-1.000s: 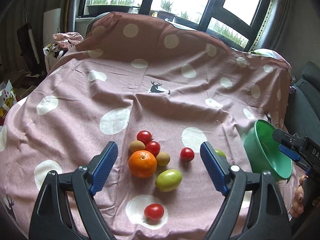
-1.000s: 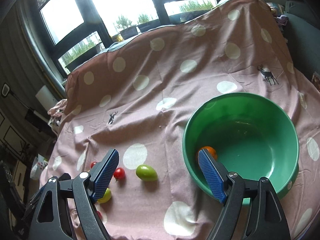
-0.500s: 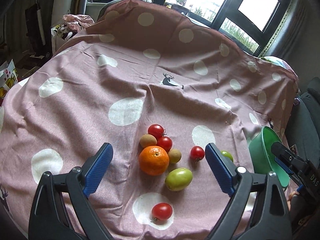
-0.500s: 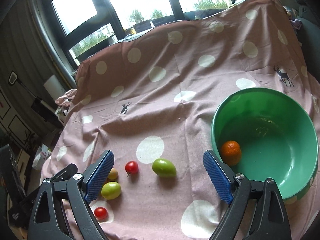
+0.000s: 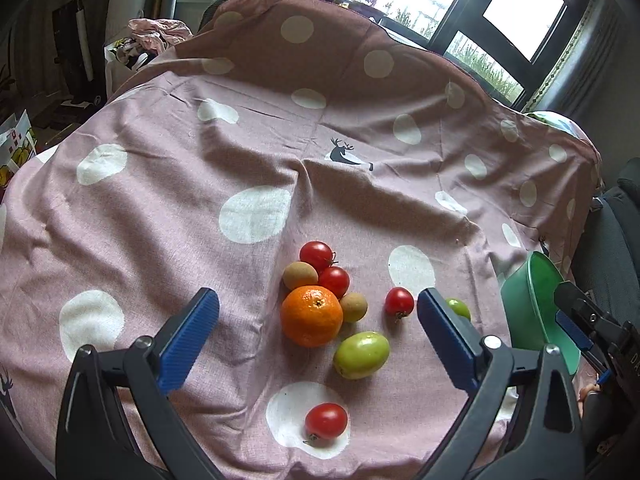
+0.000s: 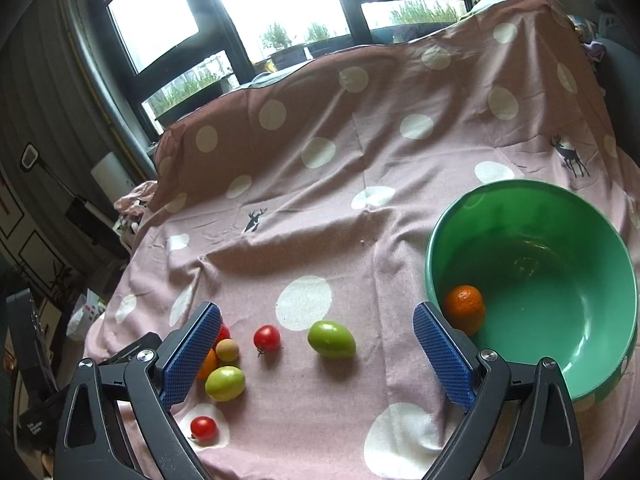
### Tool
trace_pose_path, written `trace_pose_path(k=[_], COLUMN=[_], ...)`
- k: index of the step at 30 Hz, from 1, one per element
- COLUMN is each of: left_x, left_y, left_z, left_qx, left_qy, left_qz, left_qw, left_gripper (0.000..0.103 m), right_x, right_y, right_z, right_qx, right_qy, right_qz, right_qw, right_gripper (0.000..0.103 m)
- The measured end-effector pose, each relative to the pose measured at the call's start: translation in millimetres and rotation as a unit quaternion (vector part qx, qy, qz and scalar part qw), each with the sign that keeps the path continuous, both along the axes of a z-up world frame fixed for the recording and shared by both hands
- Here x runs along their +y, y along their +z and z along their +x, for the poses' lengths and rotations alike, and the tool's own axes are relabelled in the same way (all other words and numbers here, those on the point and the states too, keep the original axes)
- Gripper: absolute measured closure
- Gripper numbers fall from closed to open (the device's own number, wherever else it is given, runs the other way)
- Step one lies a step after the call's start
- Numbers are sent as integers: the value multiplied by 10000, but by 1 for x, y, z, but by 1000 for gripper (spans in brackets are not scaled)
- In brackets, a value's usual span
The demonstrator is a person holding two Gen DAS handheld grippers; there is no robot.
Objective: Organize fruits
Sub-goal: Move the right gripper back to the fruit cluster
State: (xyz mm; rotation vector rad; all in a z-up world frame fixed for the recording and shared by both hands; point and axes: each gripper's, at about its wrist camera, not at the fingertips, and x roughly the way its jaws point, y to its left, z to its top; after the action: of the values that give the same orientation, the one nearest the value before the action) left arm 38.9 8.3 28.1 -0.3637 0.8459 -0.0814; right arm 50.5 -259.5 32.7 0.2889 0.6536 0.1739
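A cluster of fruit lies on the pink dotted cloth (image 5: 256,168): an orange (image 5: 311,316), two brown kiwis (image 5: 300,275), several red tomatoes (image 5: 317,254) and a green fruit (image 5: 361,354). My left gripper (image 5: 316,296) hovers over the cluster, its jaws opening and pressing on nothing. Another green fruit (image 5: 458,308) peeks from behind its right finger. In the right wrist view the green bowl (image 6: 532,184) holds one orange (image 6: 464,308). My right gripper (image 6: 315,312) hangs above a green fruit (image 6: 331,339) and a tomato (image 6: 267,337), jaws opening, nothing gripped.
The cloth rises over a hump at the back below dark-framed windows. The bowl (image 5: 532,308) sits at the cloth's right edge beside a dark seat (image 5: 616,240). Bags and clutter (image 5: 136,48) stand on the floor to the left.
Both pairs of jaws have spread wider. The right gripper's view shifted left, bringing more fruit into sight and uncovering the orange in the bowl. The left gripper rolled slightly over the cluster.
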Motion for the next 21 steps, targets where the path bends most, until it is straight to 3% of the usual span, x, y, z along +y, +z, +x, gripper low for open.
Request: trace_pose_path(k=[21], left_x=[-1], left_y=[2], left_z=[0], left_qx=[-1], left_qy=[-220], left_qz=[-195], left_qw=[9996], left_gripper=[4], right_x=[2], right_y=[-5], right_z=[2], right_qx=[89], right_qy=[106], right_qz=[147], right_qw=[9998], right_gripper=[6])
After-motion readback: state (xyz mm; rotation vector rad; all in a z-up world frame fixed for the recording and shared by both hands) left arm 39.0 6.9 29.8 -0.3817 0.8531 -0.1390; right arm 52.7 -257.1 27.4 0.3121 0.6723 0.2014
